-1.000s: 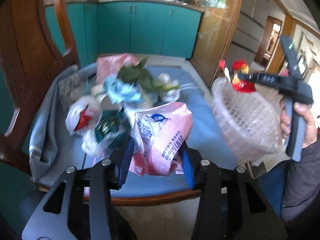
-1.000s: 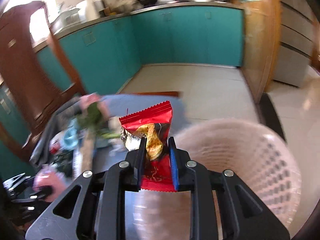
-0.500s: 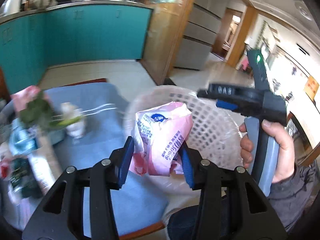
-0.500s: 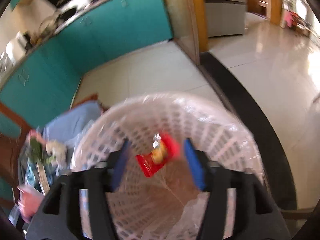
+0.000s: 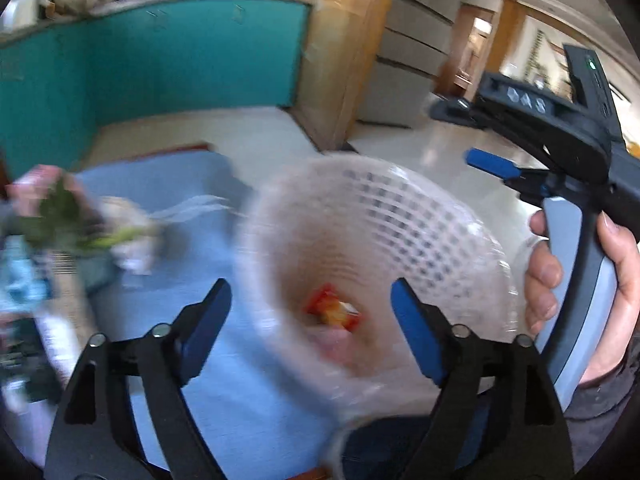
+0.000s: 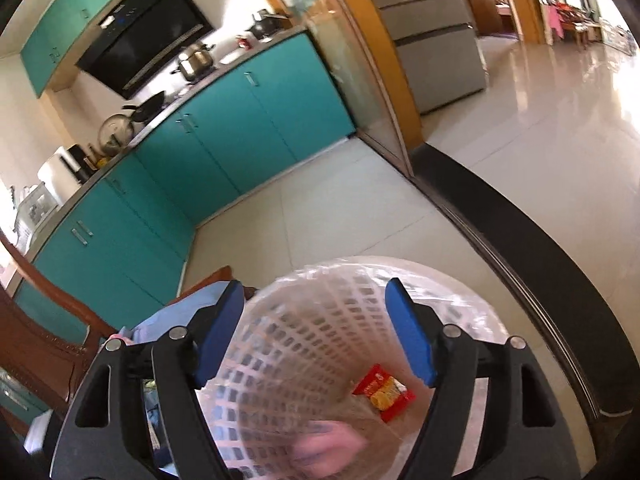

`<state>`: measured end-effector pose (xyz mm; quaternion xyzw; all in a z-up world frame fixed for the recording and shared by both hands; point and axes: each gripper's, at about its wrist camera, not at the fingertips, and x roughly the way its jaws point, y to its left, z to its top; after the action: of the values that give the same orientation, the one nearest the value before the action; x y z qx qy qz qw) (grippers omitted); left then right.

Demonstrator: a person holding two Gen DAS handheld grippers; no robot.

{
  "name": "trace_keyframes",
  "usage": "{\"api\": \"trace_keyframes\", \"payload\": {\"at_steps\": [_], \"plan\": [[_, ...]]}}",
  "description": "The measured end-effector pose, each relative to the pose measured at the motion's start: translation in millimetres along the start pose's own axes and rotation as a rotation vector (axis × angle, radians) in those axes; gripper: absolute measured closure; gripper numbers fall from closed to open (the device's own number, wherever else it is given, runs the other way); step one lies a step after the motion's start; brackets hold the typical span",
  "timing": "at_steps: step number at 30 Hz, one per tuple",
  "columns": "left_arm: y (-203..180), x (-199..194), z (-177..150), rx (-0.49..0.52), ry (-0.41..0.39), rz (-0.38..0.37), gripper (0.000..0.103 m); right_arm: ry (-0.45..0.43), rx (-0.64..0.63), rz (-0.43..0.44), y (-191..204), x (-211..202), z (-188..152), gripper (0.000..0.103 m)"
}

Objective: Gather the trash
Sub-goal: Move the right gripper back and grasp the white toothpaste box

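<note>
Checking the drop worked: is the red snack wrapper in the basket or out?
In. The red wrapper lies at the bottom of the white basket, free of both open grippers.

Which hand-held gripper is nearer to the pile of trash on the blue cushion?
Left. The left hand-held gripper hangs over the basket rim beside the trash pile, jaws opening; the right hand-held gripper, also opening, is across the basket.

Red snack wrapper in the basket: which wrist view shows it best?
The right wrist view. There the red snack wrapper lies sharp on the floor of the white basket, its yellow print visible. In the left wrist view the wrapper is only a motion-blurred red and yellow smear.
</note>
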<state>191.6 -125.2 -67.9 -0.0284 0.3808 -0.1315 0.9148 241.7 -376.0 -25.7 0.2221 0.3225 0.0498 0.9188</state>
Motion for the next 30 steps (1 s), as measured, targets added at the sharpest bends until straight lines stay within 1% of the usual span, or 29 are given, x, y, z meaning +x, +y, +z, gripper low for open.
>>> {"api": "trace_keyframes", "payload": {"at_steps": [2, 4, 5, 6, 7, 8, 9, 11, 12, 13, 15, 16, 19, 22, 25, 26, 27, 28, 29, 30], "plan": [[16, -17, -5, -0.023, -0.03, 0.063, 0.015, -0.025, -0.052, 0.021, 16, -3, -3, 0.031], [36, -36, -12, -0.057, -0.053, 0.132, 0.014, -0.06, -0.119, 0.05, 38, -6, -10, 0.023], [47, -45, -17, -0.075, -0.064, 0.171, 0.014, -0.08, -0.167, 0.066, 52, -8, -15, 0.014], [55, -52, -21, -0.086, -0.07, 0.196, 0.013, -0.104, -0.229, 0.082, 69, -10, -22, 0.007], [62, -59, -25, -0.099, -0.077, 0.225, 0.013, -0.131, -0.276, 0.086, 80, -13, -27, 0.005], [71, -66, -29, -0.113, -0.086, 0.252, 0.013, -0.185, -0.341, 0.079, 98, -18, -37, 0.004], [80, -73, -34, -0.128, -0.093, 0.273, 0.011, -0.22, -0.375, 0.068, 106, -20, -43, 0.003], [96, -91, -43, -0.161, -0.11, 0.302, 0.009, -0.321, -0.496, 0.016, 133, -25, -67, 0.003], [102, -96, -45, -0.175, -0.119, 0.314, 0.007, -0.338, -0.527, 0.0, 141, -24, -74, 0.003], [109, -104, -50, -0.193, -0.136, 0.332, 0.006, -0.344, -0.571, 0.004, 152, -22, -83, 0.003], [118, -112, -56, -0.212, -0.159, 0.363, 0.004, -0.319, -0.645, 0.041, 169, -18, -98, 0.003], [122, -115, -59, -0.216, -0.164, 0.378, 0.004, -0.29, -0.675, 0.065, 175, -15, -104, 0.003], [128, -116, -65, -0.218, -0.15, 0.414, 0.004, -0.158, -0.74, 0.133, 190, -5, -119, 0.003], [138, -117, -73, -0.226, -0.133, 0.46, 0.004, -0.04, -0.716, 0.18, 197, 8, -127, 0.003], [152, -117, -81, -0.259, -0.109, 0.482, 0.004, 0.092, -0.667, 0.233, 198, 20, -137, 0.004], [156, -118, -83, -0.271, -0.105, 0.485, 0.004, 0.133, -0.648, 0.241, 199, 26, -138, 0.012], [160, -118, -86, -0.284, -0.1, 0.487, 0.004, 0.179, -0.632, 0.244, 199, 33, -141, 0.026], [161, -119, -88, -0.29, -0.096, 0.488, 0.004, 0.214, -0.619, 0.243, 197, 37, -141, 0.033], [164, -119, -90, -0.296, -0.087, 0.489, 0.004, 0.255, -0.598, 0.247, 196, 43, -143, 0.043], [165, -119, -91, -0.296, -0.082, 0.491, 0.004, 0.279, -0.583, 0.255, 197, 46, -146, 0.05]]}}
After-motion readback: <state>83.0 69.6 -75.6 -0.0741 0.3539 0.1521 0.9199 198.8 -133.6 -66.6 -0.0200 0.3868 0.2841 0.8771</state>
